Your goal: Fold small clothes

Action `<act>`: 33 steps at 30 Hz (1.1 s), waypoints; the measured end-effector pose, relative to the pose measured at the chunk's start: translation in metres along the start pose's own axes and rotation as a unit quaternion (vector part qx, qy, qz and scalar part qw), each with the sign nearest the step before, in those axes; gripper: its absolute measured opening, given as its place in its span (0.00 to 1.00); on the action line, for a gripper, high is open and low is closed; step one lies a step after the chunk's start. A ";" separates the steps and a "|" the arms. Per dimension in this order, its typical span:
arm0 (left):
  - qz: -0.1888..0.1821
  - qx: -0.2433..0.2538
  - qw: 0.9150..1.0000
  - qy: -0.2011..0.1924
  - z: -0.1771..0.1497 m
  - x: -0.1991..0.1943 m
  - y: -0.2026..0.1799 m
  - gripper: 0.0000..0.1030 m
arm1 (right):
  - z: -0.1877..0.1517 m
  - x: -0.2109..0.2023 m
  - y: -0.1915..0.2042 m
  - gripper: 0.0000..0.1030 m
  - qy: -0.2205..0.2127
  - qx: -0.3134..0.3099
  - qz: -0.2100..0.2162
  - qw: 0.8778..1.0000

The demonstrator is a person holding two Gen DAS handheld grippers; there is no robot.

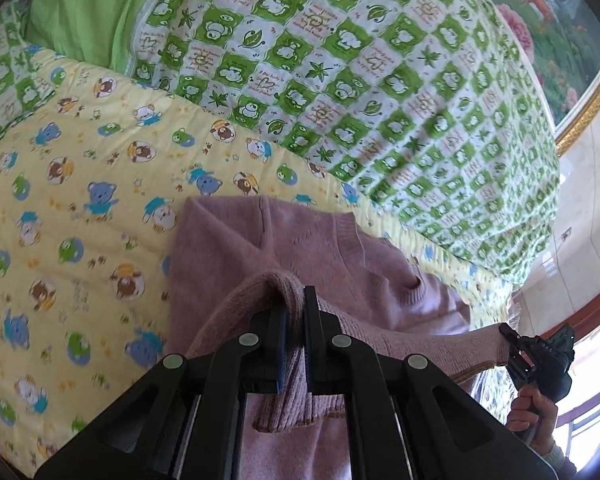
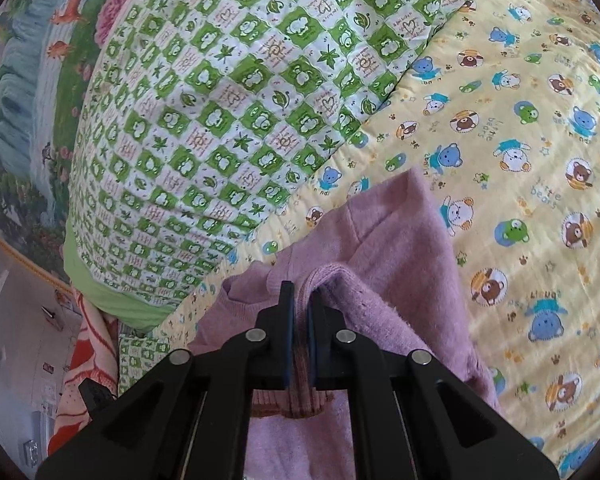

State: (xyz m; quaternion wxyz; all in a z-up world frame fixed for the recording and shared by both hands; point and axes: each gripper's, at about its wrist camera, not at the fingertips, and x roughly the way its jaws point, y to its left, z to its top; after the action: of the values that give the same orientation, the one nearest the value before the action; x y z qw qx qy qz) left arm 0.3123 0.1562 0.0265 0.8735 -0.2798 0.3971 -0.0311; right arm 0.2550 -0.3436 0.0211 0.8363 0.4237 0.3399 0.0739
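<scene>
A small lilac knitted sweater lies on a yellow bear-print quilt. My left gripper is shut on a ribbed edge of the sweater, which drapes over its fingers. The right gripper shows at the right of the left wrist view, held by a hand, pinching the far end of the same stretched edge. In the right wrist view the right gripper is shut on a fold of the sweater, the ribbed hem hanging between its pads. Sweater parts beneath the grippers are hidden.
A thick green-and-white checked duvet is piled behind the sweater, with a plain green cushion at the far left. A framed landscape picture hangs on the wall. An orange patterned cloth lies by the bed edge.
</scene>
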 end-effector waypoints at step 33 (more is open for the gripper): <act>0.039 0.062 0.997 0.009 0.011 0.027 -0.023 0.47 | 0.055 0.043 -0.016 0.52 -0.023 -0.038 -0.036 0.998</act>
State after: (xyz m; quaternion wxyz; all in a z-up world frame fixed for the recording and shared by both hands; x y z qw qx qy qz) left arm 0.3424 0.1341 0.0260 0.8864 -0.2089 0.4125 -0.0236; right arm 0.3194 -0.3722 0.0097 0.8616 0.3804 0.3328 0.0471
